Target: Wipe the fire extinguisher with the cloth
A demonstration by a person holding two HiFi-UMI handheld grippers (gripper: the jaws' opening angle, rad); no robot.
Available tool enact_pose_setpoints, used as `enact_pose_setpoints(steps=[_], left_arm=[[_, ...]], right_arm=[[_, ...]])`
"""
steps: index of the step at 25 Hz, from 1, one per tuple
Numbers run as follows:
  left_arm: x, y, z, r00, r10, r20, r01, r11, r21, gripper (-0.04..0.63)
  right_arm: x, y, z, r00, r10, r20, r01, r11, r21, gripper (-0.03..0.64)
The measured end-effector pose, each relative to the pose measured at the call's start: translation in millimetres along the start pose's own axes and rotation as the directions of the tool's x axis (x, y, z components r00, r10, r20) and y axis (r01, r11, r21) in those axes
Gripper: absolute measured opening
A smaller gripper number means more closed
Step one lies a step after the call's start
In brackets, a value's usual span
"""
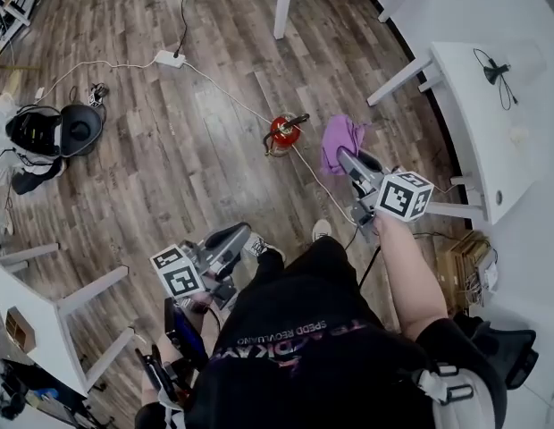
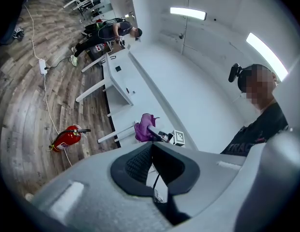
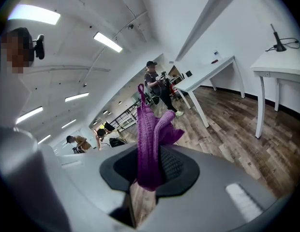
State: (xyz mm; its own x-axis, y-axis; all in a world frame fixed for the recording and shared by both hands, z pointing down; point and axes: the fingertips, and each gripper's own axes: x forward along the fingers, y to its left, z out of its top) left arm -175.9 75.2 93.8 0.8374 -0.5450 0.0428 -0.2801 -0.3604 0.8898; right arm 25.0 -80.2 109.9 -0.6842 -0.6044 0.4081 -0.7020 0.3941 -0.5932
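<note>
Cloth [image 3: 149, 139] in right hand-held gripper [image 3: 151, 170]

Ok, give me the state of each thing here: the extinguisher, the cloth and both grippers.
fire extinguisher: upright on the floor, nothing touching it.
purple cloth: bunched, clamped between the right gripper's jaws.
right gripper: shut on the cloth, apart from the extinguisher.
left gripper: shut, nothing between its jaws.

Head view: high above the fire extinguisher [image 1: 284, 132], looking steeply down.
Left gripper view: low and level, fire extinguisher well off at lower left.
Right gripper view: close behind the purple cloth [image 3: 150, 144], floor [image 3: 247, 129] beyond.
Shared: fire extinguisher, head and left gripper views.
</note>
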Motion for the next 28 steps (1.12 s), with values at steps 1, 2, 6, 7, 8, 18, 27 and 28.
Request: enact_pose_setpoints(steps=[1,2,6,7,8,18,27,28], left_arm=[[0,3,1,1.0,0.008,0.002,-0.008,1.0,-0.001,-0.003],[1,6,2,1.0,0.015,0.007,-0.015,1.0,-0.003,-0.003],[12,19,6,0.998,0.041,0.045,-0.04,0.999,-0.022,-0.003],[17,23,6,0.997,0.048,0.057,-0.046,0.998,-0.029,-0.003],[23,28,5,0.996,0.057,0.068,-0.055,0.998,-0.038,-0.003],[87,82,-30,0.968,0.154,0.197,-0.136,0.985,-0.102,-0.003],[108,166,-84,0.971,0.167,0.169,-0.139,0.977,-0.165,-0.003],[108,173,-88,0.975,0.156,0.156,-0.131,0.979,-0.157,-0.003]], right_arm=[[6,-9,1,1.0,-0.019,-0.01,0.019,1.0,0.0,0.077],[11,-19,2,0.999,-0.036,-0.021,0.036,0.999,0.005,0.077],[37,-61,4,0.993,-0.084,-0.083,0.085,0.996,0.007,0.077],[46,-72,3,0.99,-0.093,-0.105,0.093,0.996,0.001,0.077],[56,-85,0,0.986,-0.102,-0.131,0.102,0.995,-0.007,0.077],[146,-209,-55,0.899,-0.237,-0.368,0.167,0.963,-0.211,0.075],[226,-269,-112,0.821,-0.393,-0.413,0.183,0.867,-0.463,0.075],[233,-276,-116,0.814,-0.418,-0.403,0.196,0.851,-0.487,0.075]])
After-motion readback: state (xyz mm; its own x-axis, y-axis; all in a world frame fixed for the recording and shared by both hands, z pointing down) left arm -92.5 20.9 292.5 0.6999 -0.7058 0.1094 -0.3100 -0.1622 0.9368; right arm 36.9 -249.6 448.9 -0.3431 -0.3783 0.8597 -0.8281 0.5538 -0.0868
